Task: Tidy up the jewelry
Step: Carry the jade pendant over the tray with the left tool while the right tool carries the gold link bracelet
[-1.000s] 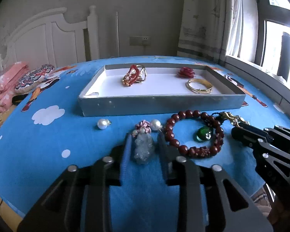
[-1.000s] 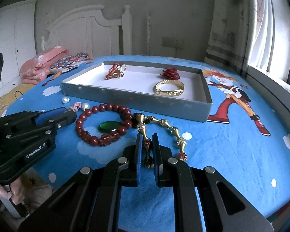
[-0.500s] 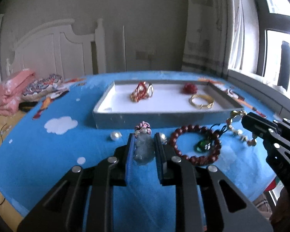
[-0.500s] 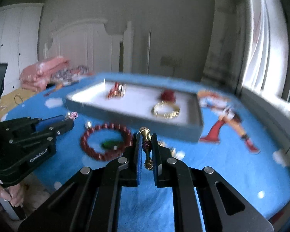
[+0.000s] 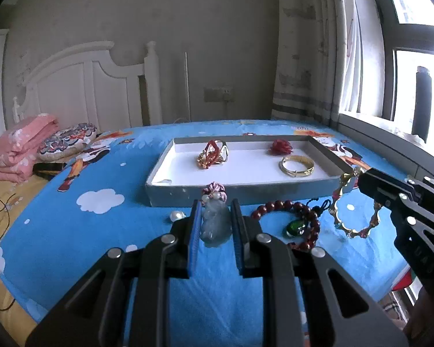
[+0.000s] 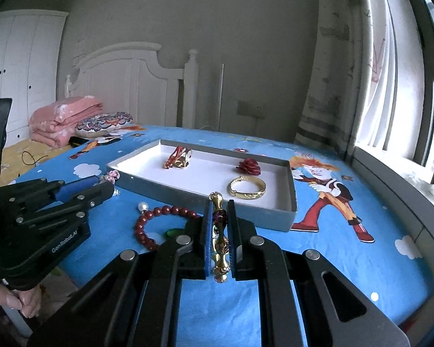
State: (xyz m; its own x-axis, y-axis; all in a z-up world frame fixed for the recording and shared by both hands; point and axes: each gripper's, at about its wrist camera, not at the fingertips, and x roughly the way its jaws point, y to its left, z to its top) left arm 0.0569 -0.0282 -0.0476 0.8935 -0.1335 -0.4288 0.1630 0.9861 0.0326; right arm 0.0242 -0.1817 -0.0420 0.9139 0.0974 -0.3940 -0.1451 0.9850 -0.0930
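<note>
1. Left claw (image 5: 215, 225) is clamped on the pendant (image 5: 215, 224), held off the tabletop (image 5: 72, 231), just short of the tray (image 5: 246, 193) front wall.
2. Right claw (image 6: 218, 231) is pinched on the gold bracelet (image 6: 220, 240); in the left view the bracelet (image 5: 353, 208) hangs as a loop below the right claw (image 5: 364, 180), near the tray's right front corner.
3. Pendant long axis runs away from the left camera toward the tray, with its pink knot and small pearls (image 5: 214, 192) at the tray-side end and the grey-green stone between the pads.
4. In the right view the bracelet's gripped stretch runs along the fingers, gold bead tip toward the tray (image 6: 292, 202). The rest droops, so it's limp.
5. Step in hand looks like carrying both pieces into the tray. Lift enough that the hanging loop clears the tray wall; it could snag on the rim.
6. Drop zones: the tray's white floor has free room between the red-gold piece (image 5: 212, 154) and the bangle (image 5: 296, 166). Avoid landing on the rose (image 5: 280, 147).
7. Release low so the pendant doesn't knock or roll.
8. Left outside the tray: bead bracelet (image 5: 286, 225) with green stone (image 5: 296, 227) and a loose pearl (image 5: 176, 216), just before the tray front.
</note>
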